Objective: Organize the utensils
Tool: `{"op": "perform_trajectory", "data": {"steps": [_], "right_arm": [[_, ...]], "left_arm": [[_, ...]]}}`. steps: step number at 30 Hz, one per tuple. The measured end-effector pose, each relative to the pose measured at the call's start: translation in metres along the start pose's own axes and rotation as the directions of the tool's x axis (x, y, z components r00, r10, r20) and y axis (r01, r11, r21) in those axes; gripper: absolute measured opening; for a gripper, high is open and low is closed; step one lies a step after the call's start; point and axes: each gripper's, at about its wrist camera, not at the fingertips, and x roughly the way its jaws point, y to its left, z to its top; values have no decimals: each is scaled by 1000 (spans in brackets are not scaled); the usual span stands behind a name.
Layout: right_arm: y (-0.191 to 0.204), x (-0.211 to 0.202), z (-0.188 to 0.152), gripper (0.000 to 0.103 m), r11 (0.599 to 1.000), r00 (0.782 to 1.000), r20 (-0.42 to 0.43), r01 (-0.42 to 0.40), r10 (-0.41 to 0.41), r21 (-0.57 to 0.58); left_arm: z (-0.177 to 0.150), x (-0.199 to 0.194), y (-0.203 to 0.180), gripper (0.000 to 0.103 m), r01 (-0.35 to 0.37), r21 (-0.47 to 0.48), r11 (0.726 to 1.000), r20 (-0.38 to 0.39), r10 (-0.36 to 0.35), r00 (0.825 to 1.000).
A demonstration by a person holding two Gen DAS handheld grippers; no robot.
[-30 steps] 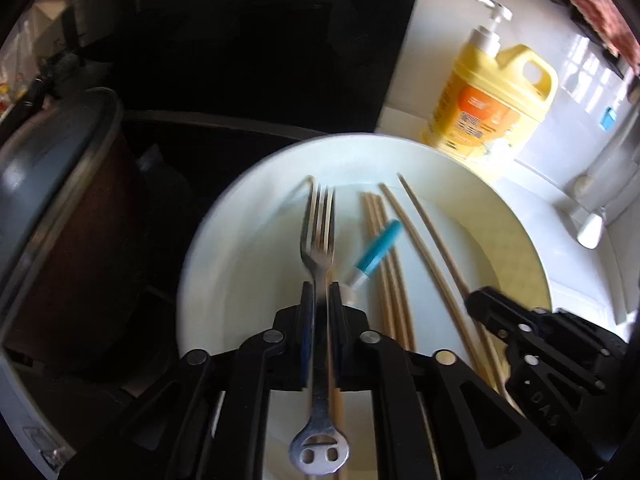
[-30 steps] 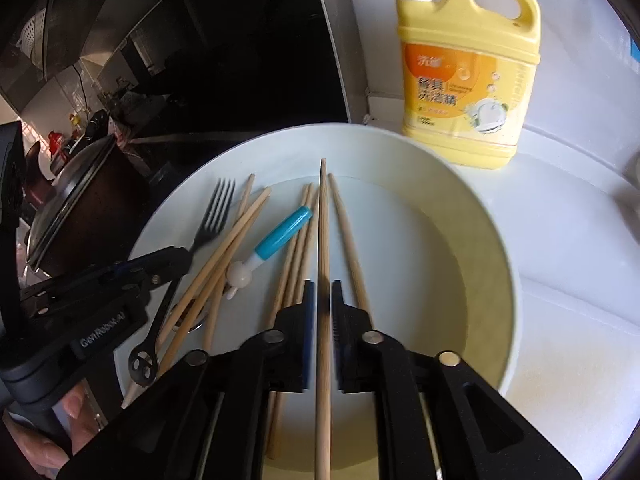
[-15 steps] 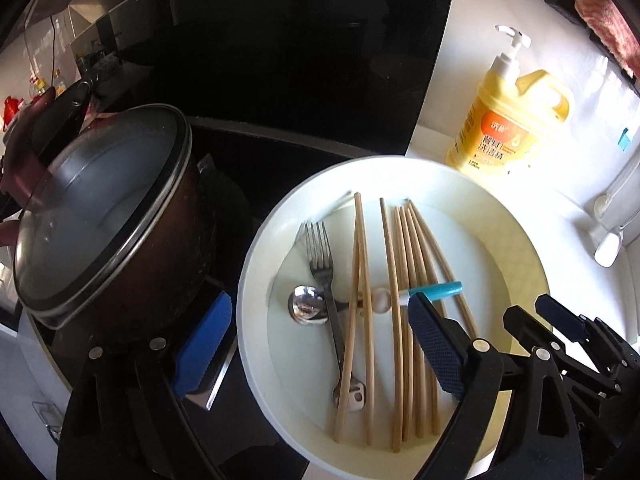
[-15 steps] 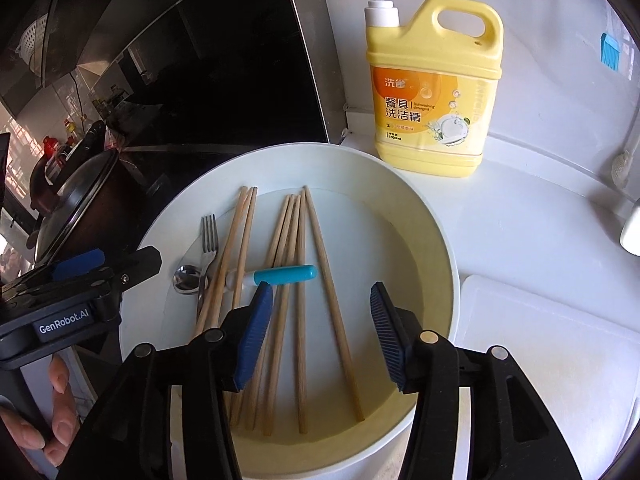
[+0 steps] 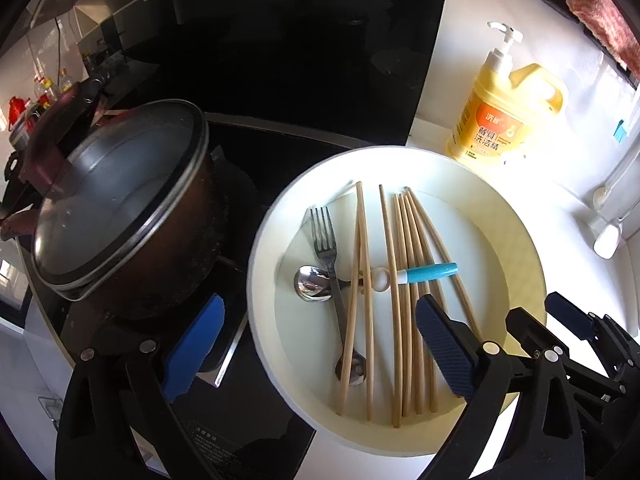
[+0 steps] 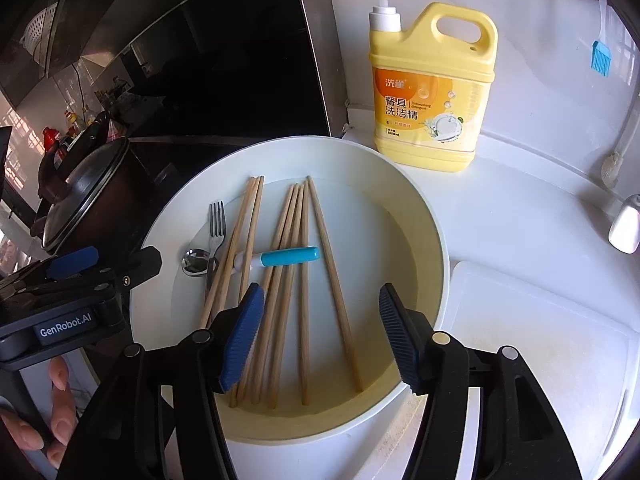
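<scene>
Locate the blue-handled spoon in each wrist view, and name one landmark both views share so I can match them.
Left wrist: the blue-handled spoon lies crosswise over the chopsticks, right of center in the white bowl.
Right wrist: the spoon lies crosswise at the bowl's middle, left of picture center.
Shared landmark: the yellow detergent bottle behind the bowl, upper right in both views.
</scene>
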Motion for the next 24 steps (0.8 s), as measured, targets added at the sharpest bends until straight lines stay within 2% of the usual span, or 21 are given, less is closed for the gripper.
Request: {"op": "perform_trajectory", "data": {"steps": [10, 24], "right_arm": [[-2, -7, -1, 68, 999, 999, -37, 29, -28, 38], [4, -21, -3, 68, 998, 998, -51, 45, -43, 34]], "left_arm": [[0, -13, 2, 97, -24, -1, 1000, -21, 24, 999], [-8, -35, -1, 97, -46, 16, 999, -5, 46, 999]]}}
